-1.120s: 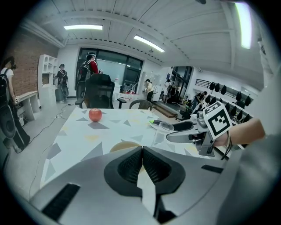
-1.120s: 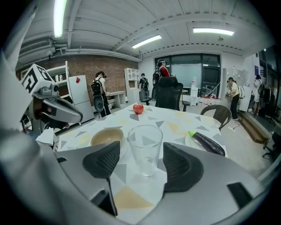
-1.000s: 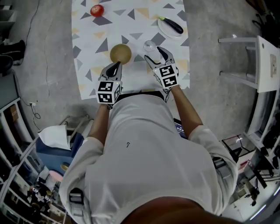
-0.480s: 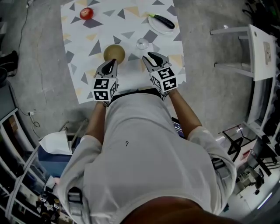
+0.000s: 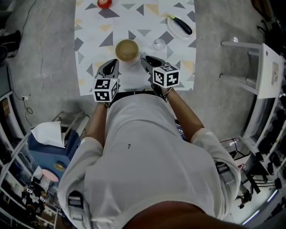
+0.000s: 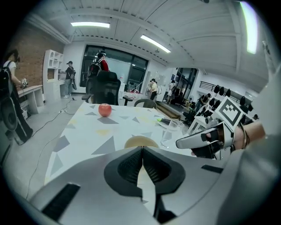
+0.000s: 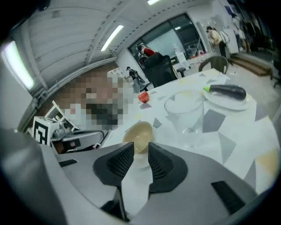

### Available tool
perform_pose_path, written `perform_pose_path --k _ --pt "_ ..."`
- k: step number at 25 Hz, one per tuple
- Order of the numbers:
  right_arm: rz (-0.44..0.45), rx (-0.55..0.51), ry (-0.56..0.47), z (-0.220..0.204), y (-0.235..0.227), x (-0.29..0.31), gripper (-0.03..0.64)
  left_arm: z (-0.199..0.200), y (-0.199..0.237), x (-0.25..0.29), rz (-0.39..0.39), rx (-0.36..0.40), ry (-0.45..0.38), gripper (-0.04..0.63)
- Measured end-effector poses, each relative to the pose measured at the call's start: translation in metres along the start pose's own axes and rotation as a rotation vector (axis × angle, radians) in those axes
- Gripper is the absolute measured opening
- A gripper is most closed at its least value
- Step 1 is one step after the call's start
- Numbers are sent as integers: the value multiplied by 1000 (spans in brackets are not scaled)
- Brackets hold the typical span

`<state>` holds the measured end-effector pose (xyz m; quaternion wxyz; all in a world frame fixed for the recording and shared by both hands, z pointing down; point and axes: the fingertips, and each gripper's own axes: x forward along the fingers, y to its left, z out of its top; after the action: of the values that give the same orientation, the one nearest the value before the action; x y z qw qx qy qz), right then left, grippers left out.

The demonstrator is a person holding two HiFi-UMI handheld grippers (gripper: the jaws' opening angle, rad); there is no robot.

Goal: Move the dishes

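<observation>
Left fingers: pressed together, nothing between them.
Right fingers: just been closing, now a narrow gap; pads pressing on nothing; bowl seen past the tips, not between them.
Bowl: upright on the surface, near its front edge; at 1 o'clock from the left fingers, at 10 o'clock from the right. Round, so no long axis to match; rim probably the place to grip.
Nearer hand: about even; right tips just beside the rim, and the only ones parted.
Glass: at 1 o'clock from the right fingers, near; at 3 o'clock from the bowl, apart from it; at risk from a wide swing.
Plate with eggplant: farther out at 1 o'clock; eggplant axis 10 to 4.
Apple: far edge, 12 o'clock, well apart.
In the way: nothing between right tips and rim.
</observation>
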<state>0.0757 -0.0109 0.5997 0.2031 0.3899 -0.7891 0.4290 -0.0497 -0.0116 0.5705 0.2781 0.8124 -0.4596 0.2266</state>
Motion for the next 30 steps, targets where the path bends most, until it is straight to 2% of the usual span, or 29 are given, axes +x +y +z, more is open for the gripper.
perform_pose_path --k 3,8,13,20,27,30 --pt "39 150 30 -9 4 16 98 -6 12 -6 27 -26 3 20" --pt "9 279 39 -1 7 33 107 -14 28 -11 51 -56 14 20" --pt "-56 344 64 -4 -2 50 137 -16 38 -12 56 -65 17 20" --pt "-75 467 62 -10 -2 70 170 -18 47 -15 55 -72 27 20" --pt "-106 512 84 -16 -7 80 158 -23 50 -21 54 -82 30 20" --pt "-134 536 94 -19 -11 81 122 -24 50 -23 54 -82 33 20"
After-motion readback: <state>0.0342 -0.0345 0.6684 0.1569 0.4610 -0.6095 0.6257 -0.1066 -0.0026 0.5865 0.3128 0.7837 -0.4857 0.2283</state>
